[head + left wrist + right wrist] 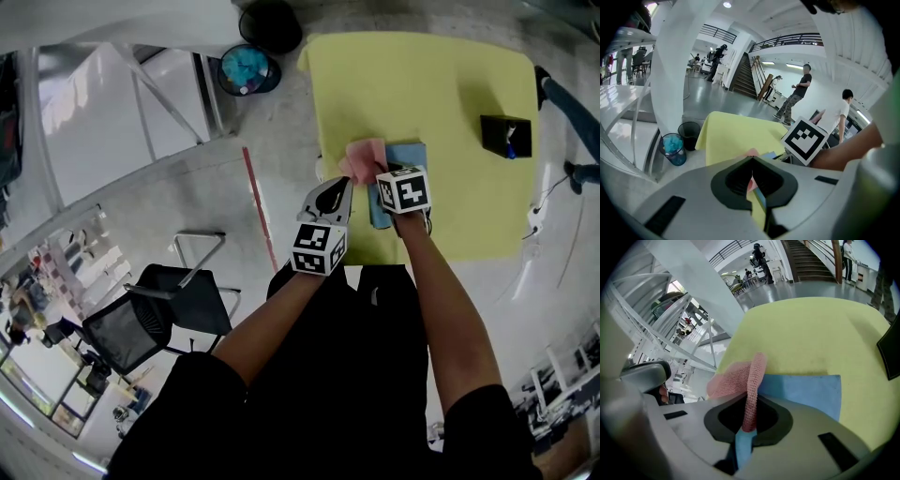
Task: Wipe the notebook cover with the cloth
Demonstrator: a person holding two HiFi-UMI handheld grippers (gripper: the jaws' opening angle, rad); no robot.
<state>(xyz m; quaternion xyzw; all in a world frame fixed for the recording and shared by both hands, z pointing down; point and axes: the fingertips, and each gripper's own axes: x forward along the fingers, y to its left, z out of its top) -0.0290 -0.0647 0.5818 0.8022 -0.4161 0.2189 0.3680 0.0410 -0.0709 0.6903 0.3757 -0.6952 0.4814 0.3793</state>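
Pinches a pink, open-weave cloth point(749, 380) in the right gripper point(751, 404), jaws clamped on a narrow upright fold of it, the rest bunched to the left of the jaws. Holds that cloth over the left edge of a light-blue notebook point(806, 390), plain-covered and lying flat. Points the left gripper point(751, 159) at the cloth from just beside, jaws pressed together at the tips, nothing caught between them, a sliver of pink showing right past them.

Works at a pale yellow table point(422, 84) with rounded corners, the notebook near its front edge. Shares the tabletop with a black rectangular object point(506, 136), well apart at the right, something small and blue-white lying on it.

Stands on a grey polished floor point(272, 141) in a large bright hall: staircase point(743, 77) and a railed upper gallery at the back, several people point(799, 91) standing near the stairs, white slanted beams close on the left. At the person's left, a black mesh-backed chair point(150, 319).

Past the table's far left corner: a blue mesh bin point(246, 67) holding crumpled turquoise material, and just beside it a black bin point(270, 23), contents not to be made out.
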